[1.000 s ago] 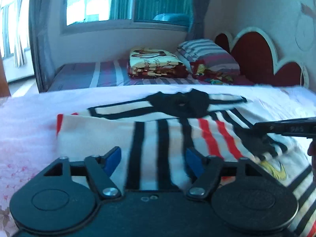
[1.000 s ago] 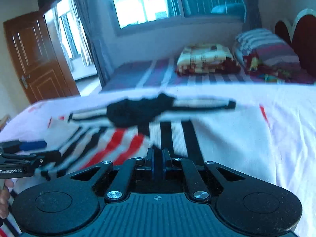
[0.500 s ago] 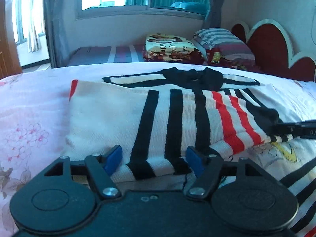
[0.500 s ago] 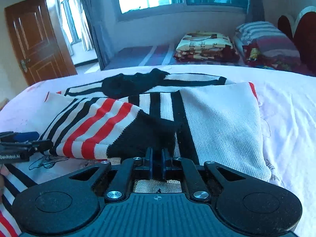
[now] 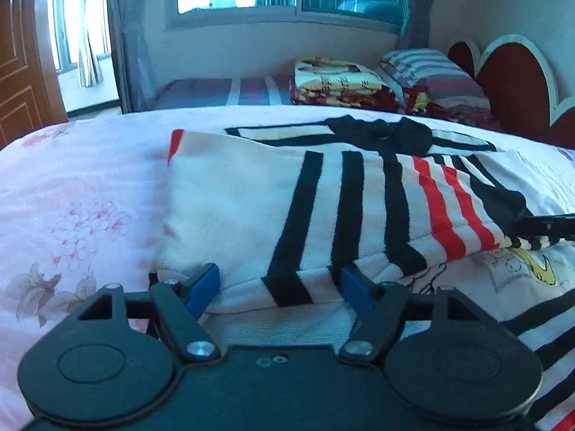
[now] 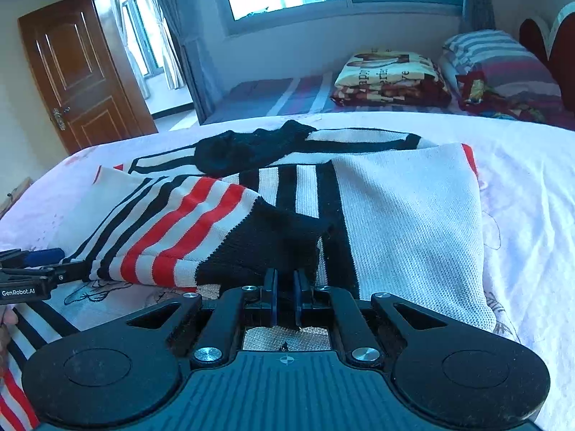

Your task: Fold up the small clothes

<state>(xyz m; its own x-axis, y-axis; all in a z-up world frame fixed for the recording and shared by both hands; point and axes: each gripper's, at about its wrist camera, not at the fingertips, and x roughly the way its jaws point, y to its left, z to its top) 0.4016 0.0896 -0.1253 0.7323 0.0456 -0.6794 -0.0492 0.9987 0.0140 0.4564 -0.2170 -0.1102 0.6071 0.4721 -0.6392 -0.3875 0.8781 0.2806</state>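
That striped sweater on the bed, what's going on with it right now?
A person with a gripper in each hand is folding the striped sweater on the pink bedsheet. The right gripper is shut on the sweater's near edge, by the black cuff of a sleeve folded across the body. The left gripper is open, its blue fingers either side of the hem. The fold isn't finished.

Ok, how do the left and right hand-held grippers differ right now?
The left hand-held gripper has its blue fingers spread wide, straddling the striped sweater's white hem without pinching it. The right hand-held gripper has its fingers nearly together, clamped on the sweater's black cuff. Both sit low at the sweater's near edge on the bed.
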